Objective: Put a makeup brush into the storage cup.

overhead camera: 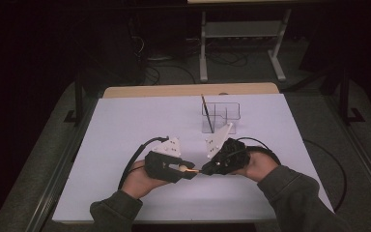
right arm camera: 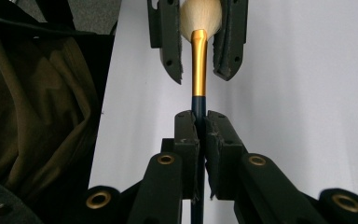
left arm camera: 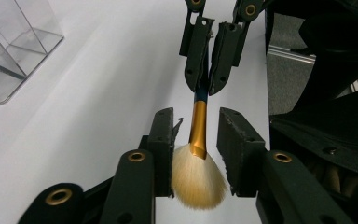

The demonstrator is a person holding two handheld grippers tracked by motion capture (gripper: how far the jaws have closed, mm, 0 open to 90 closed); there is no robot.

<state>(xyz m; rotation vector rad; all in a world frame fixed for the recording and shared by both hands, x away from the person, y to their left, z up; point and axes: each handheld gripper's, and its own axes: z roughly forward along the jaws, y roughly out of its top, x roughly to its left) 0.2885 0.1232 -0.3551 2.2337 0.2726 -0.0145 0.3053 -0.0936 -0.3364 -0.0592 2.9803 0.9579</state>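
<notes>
- High view: two hands come in from six o'clock and meet tip to tip a little below the middle of the white surface [overhead camera: 125,125].
- The left tool [overhead camera: 189,170] lies level and points toward three o'clock; the right tool [overhead camera: 206,170] points toward nine o'clock, facing it.
- A brush [overhead camera: 195,170] bridges the two tools, above the surface.
- A clear holder [overhead camera: 221,116] stands at twelve o'clock from the tools, well apart from them, with a dark stick [overhead camera: 206,113] leaning inside it.
- Left gripper view: the brush [left arm camera: 198,135] runs from six to twelve o'clock, with a pale bristle head, a gold ferrule and a dark handle.
- The left tool [left arm camera: 196,154] has its jaws apart on either side of the bristles and ferrule; the pad at nine o'clock sits just beside the bristles, while a gap shows at the three o'clock pad.
- The right tool [left arm camera: 209,65], at twelve o'clock there, is clamped on the dark handle.
- The holder [left arm camera: 14,46] shows at ten o'clock.
- Right gripper view: the right tool [right arm camera: 199,140] is pressed together on the brush [right arm camera: 198,70] at its dark handle, just below the gold ferrule.
- The left tool [right arm camera: 199,42] flanks the bristles at twelve o'clock, with a brown sleeve [right arm camera: 37,116] at nine o'clock.
</notes>
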